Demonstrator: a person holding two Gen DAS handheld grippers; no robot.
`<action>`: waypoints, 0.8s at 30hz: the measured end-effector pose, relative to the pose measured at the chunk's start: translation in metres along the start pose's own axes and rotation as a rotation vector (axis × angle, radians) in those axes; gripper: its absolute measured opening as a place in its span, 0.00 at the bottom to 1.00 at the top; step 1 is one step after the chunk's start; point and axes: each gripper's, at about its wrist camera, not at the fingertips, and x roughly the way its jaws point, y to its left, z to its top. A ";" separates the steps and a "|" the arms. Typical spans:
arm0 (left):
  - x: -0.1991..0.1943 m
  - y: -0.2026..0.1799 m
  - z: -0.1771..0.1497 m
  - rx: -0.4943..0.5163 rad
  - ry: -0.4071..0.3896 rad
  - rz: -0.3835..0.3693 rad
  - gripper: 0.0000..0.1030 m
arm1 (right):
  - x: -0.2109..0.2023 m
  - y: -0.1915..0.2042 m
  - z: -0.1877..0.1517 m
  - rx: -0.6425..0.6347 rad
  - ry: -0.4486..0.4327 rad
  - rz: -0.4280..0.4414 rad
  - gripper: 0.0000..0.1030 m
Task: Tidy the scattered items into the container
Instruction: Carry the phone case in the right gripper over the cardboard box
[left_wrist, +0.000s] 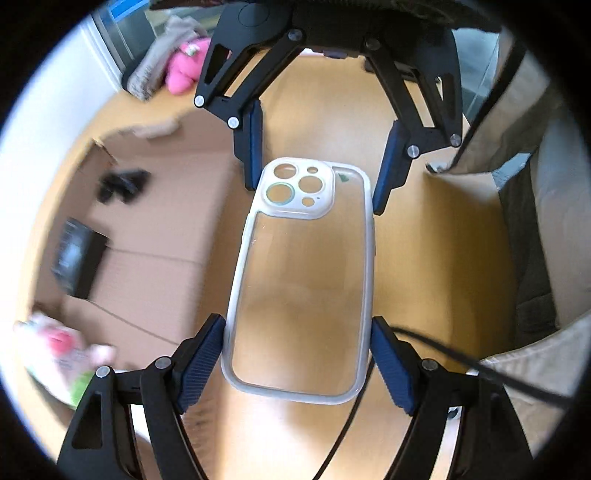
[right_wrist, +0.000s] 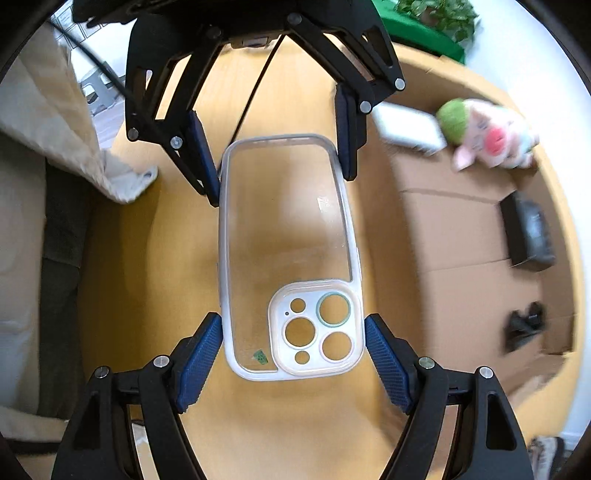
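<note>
Both grippers, left gripper (left_wrist: 297, 363) and right gripper (right_wrist: 293, 360), pinch the phone case (left_wrist: 301, 280); carry it level to the cardboard box (left_wrist: 147, 236), releasing together

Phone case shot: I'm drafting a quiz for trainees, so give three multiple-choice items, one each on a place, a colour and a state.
1. The phone case is: A clamped between the fingers of the left gripper and right gripper; B lying on a shelf; C on the floor.
2. The black box sits: A on the case; B in the cardboard box; C between fingers.
3. Finger pads are: A red; B blue; C white.
Answers: A, pads press both ends; B, cardboard lies under it; B, both views show blue.
</note>
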 end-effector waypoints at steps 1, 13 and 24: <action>-0.012 0.016 0.016 0.009 -0.003 0.019 0.76 | -0.012 0.000 -0.006 -0.004 -0.004 -0.022 0.80; -0.073 0.147 0.105 0.071 -0.047 0.171 0.76 | -0.052 -0.146 0.020 -0.045 -0.021 -0.193 0.80; 0.016 0.202 0.082 0.020 0.029 0.066 0.76 | 0.013 -0.202 0.014 -0.030 0.031 -0.123 0.80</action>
